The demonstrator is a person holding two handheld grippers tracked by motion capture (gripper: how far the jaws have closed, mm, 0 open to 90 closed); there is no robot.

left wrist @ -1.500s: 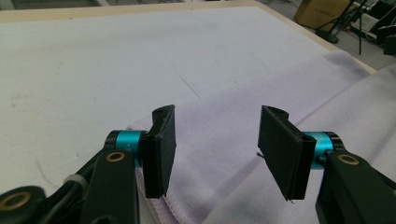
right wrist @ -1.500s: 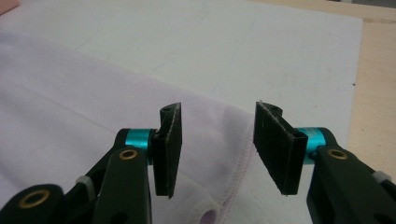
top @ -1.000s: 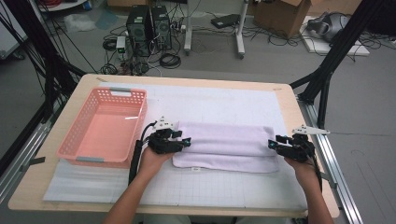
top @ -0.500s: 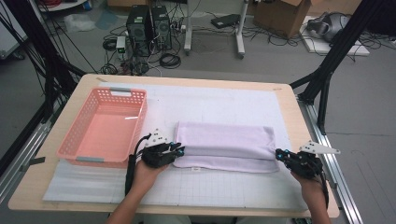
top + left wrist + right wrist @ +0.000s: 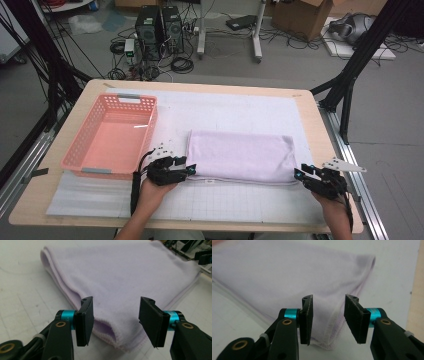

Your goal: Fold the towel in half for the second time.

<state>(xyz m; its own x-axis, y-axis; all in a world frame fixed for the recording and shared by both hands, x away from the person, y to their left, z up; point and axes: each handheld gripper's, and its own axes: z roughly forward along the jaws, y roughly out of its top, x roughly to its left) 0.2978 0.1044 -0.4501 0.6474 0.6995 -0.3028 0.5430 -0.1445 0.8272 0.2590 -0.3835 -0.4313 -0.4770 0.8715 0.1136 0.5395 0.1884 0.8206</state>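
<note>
Near the folded lilac towel's (image 5: 240,156) front hem, an unreadable white tag (image 5: 210,181).

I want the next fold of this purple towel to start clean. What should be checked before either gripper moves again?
1. Left gripper open at the near left corner of the towel: ok; its jaws have just been opening, the corner lies between them unpressed.
2. Right gripper open at the near right corner: ok; jaws just opened too, nothing pinched.
3. Towel lies flat, folded, edges roughly lined up: ok.
4. Towel clear of the pink basket: ok, they lie apart.
5. Basket has room: ok, nothing in it.
6. All layers caught at each corner: cannot tell.
</note>
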